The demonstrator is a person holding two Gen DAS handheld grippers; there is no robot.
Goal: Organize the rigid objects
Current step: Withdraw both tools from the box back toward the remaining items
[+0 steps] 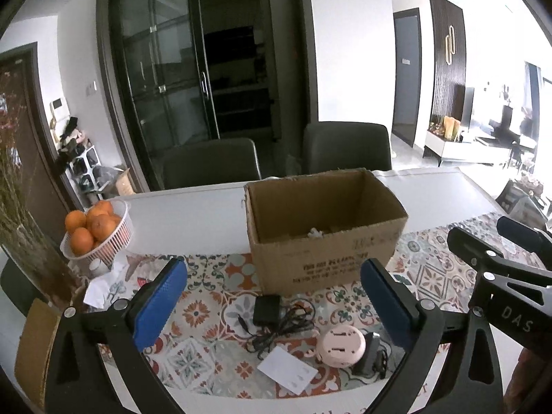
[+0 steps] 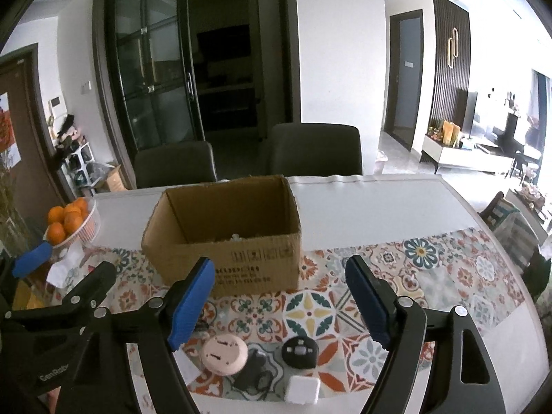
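Note:
An open cardboard box point(image 1: 324, 238) stands on the patterned tablecloth; it also shows in the right wrist view point(image 2: 224, 238). In front of it lie a black power adapter with a tangled cable point(image 1: 267, 310), a white card point(image 1: 287, 372), a round pink plug point(image 1: 341, 346) and a small dark charger point(image 1: 371, 353). The right wrist view shows the pink plug point(image 2: 224, 353), a round black plug point(image 2: 299, 352), a white square charger point(image 2: 303, 390) and a dark adapter point(image 2: 253, 372). My left gripper point(image 1: 274, 289) is open above the items. My right gripper point(image 2: 279, 296) is open above them too.
A white basket of oranges point(image 1: 95, 233) stands at the table's left, with crumpled white tissue point(image 1: 103, 286) and a small cup point(image 1: 98, 267) beside it. Two dark chairs point(image 1: 346, 146) stand behind the table. The right gripper's body point(image 1: 500, 276) is close on the right.

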